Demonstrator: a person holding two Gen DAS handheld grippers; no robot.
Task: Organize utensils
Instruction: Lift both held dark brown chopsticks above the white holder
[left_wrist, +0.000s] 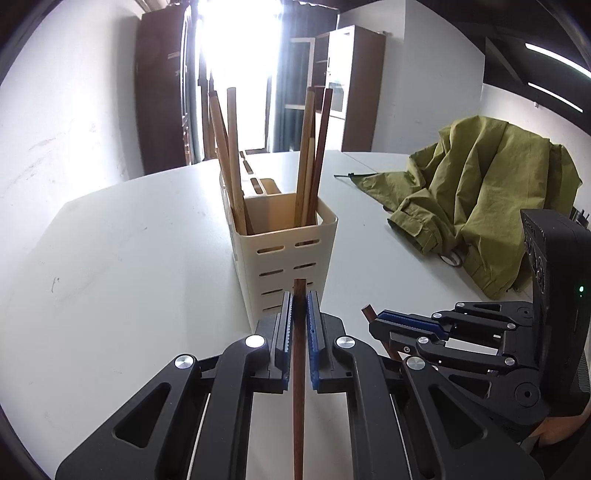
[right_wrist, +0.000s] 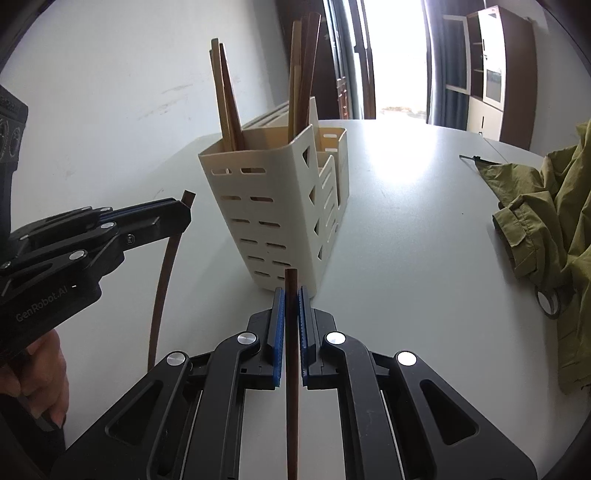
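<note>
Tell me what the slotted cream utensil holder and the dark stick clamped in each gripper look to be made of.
Slotted cream utensil holder: looks like moulded plastic, matte, with smooth, uniform walls and clean cut slots. Dark brown stick in the left gripper: probably stained wood, going by its faint grain and satin finish. Dark brown stick in the right gripper: same look, likely wood, though lacquered bamboo is possible.

chopsticks (left_wrist: 231, 155) in holder (left_wrist: 291, 258), jacket (left_wrist: 491, 192) right
</note>
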